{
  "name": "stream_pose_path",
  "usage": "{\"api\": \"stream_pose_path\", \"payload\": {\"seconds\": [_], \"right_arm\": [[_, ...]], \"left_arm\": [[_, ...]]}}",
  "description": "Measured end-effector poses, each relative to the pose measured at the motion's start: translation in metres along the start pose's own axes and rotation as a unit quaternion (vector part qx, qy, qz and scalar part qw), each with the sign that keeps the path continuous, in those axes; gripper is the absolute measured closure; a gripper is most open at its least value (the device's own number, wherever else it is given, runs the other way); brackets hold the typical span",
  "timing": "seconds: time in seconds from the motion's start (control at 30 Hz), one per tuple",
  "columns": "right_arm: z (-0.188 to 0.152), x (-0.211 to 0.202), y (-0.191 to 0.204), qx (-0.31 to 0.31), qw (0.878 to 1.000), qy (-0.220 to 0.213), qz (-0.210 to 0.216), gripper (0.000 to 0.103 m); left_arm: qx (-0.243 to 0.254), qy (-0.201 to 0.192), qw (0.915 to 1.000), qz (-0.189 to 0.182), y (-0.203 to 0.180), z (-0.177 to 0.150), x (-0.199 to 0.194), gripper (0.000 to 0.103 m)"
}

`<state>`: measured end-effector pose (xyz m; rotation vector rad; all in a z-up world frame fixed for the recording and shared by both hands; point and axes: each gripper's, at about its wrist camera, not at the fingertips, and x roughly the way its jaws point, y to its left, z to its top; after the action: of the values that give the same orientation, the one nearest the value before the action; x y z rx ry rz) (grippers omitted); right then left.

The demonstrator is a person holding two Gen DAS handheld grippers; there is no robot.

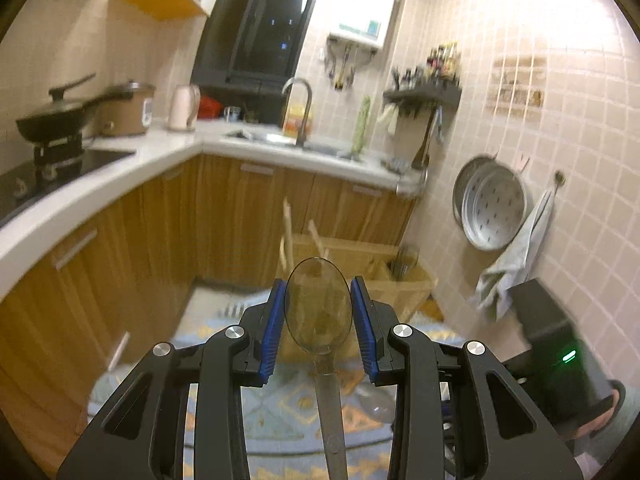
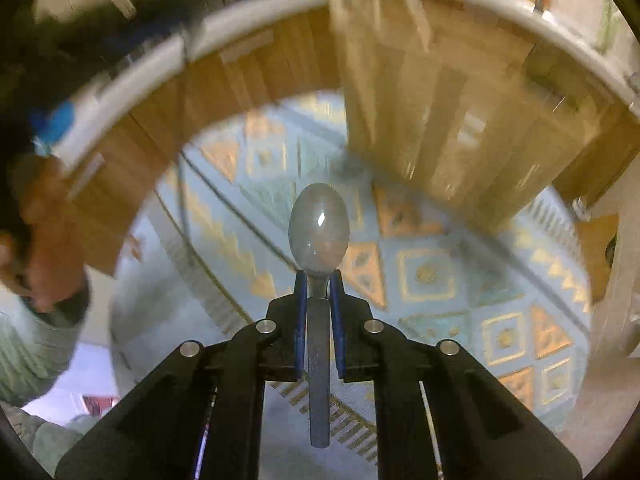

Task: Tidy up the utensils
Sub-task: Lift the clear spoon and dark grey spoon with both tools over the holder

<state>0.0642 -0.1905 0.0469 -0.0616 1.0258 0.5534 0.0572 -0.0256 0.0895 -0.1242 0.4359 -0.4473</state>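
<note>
While each gripper clamps a spoon, the left gripper (image 1: 318, 316) across the bowl of its spoon (image 1: 318, 308), the right gripper (image 2: 319, 312) on the neck of its spoon (image 2: 319, 228), both should ideally reach the wooden organizer (image 1: 360, 268) level and unhurried.

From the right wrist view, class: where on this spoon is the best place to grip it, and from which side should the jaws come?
Grip the spoon at its neck, just behind the bowl, as the right gripper does here. Come from the handle end, along the handle, with one pad on each narrow edge. The neck is slim and straight-sided, so the pads seat well; the rounded bowl would probably slip.
</note>
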Motion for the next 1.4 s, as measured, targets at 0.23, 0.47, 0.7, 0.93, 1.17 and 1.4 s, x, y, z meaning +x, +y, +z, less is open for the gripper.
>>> {"api": "stream_pose_path", "payload": {"seconds": [0.23,0.47,0.7,0.93,1.17,1.4], "right_arm": [[0.045,-0.086,-0.015,0.020,0.985,-0.170,-0.018,0.094],[0.079,-0.105,-0.037,0.047,0.951,-0.282,-0.115,0.094],[0.074,-0.093,-0.072,0.072,0.914,-0.366,-0.158,0.094],[0.063,-0.052,-0.092,0.088,0.906,-0.379,-0.167,0.094],[0.050,-0.028,-0.091,0.084,0.899,-0.388,-0.186,0.094],[0.033,-0.023,-0.092,0.088,0.914,-0.363,-0.160,0.091]], "left_arm": [[0.028,-0.093,0.9953,0.000,-0.024,0.048,-0.013,0.072],[0.004,-0.154,0.9879,-0.015,-0.037,0.080,0.011,0.072],[0.018,-0.193,0.9809,0.008,-0.056,0.080,0.047,0.072],[0.035,-0.201,0.9782,0.037,-0.065,0.055,0.086,0.072],[0.026,-0.193,0.9798,0.047,-0.057,0.038,0.108,0.072],[0.009,-0.180,0.9835,0.018,-0.045,0.030,0.101,0.056]]}}
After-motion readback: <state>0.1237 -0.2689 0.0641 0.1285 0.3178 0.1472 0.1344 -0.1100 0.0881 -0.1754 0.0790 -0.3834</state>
